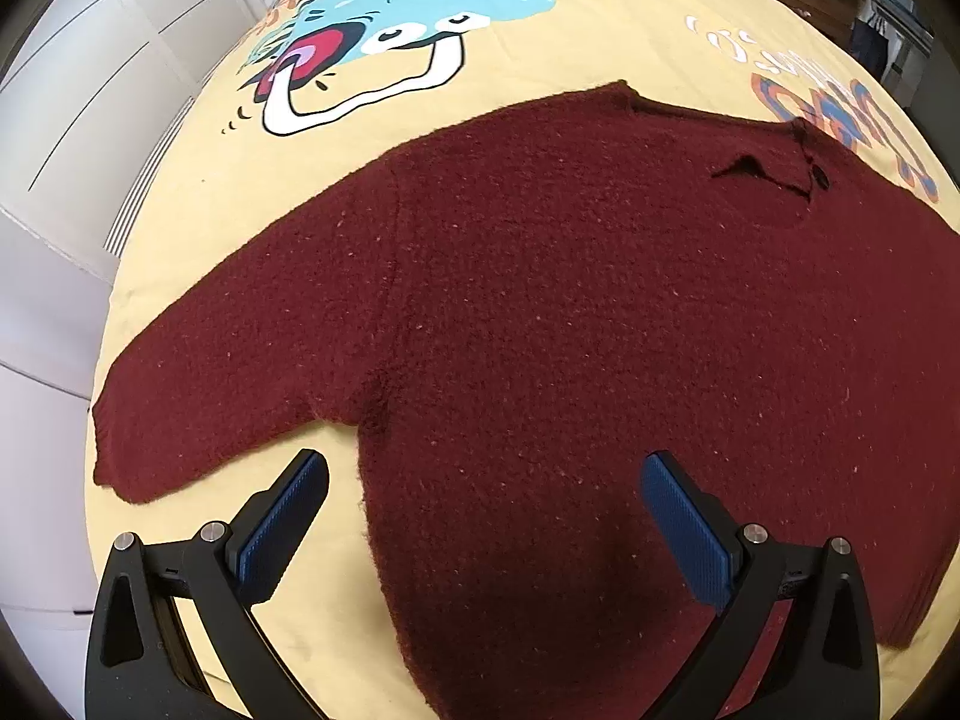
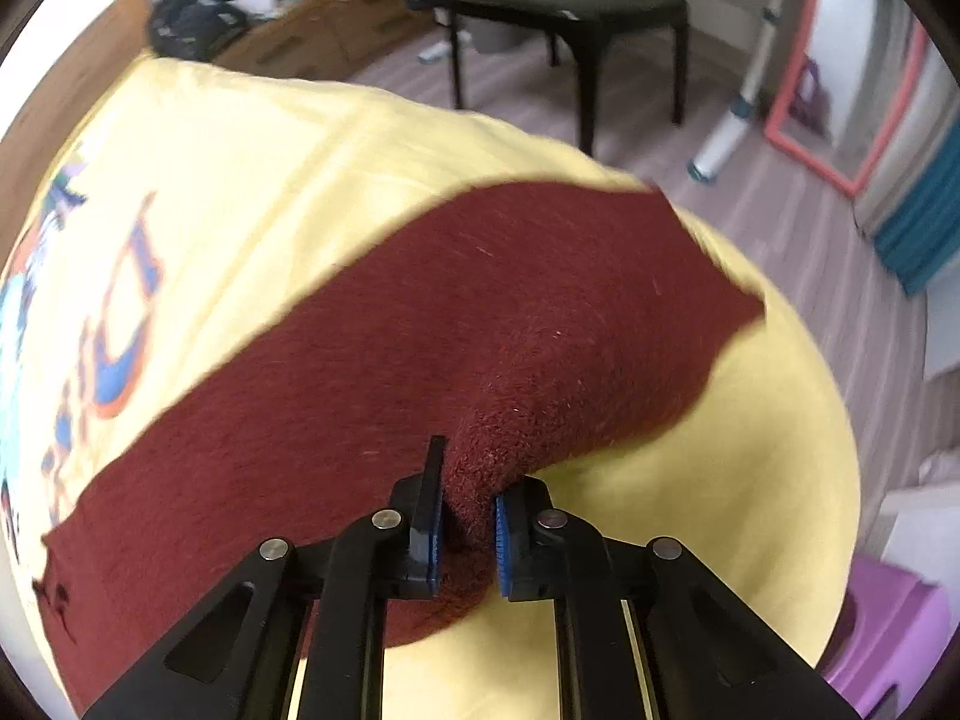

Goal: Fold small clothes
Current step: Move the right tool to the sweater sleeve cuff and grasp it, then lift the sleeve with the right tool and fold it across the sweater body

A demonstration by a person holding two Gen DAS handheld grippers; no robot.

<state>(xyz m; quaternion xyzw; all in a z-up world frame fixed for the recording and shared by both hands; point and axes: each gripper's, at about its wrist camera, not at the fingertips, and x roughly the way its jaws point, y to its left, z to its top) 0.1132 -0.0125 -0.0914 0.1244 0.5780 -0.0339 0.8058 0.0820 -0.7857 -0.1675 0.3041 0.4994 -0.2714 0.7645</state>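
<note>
A dark red knitted sweater lies spread flat on a yellow printed sheet, neck away from me, one sleeve stretched to the left. My left gripper is open and empty, hovering over the sweater's lower left side near the armpit. In the right wrist view the other sleeve runs out toward the sheet's edge. My right gripper is shut on a pinched fold of this sleeve's near edge and lifts it a little.
The yellow sheet has a cartoon print. White cabinet doors stand to the left. A dark chair, a pink-framed mirror and a purple box stand on the floor beyond the right edge.
</note>
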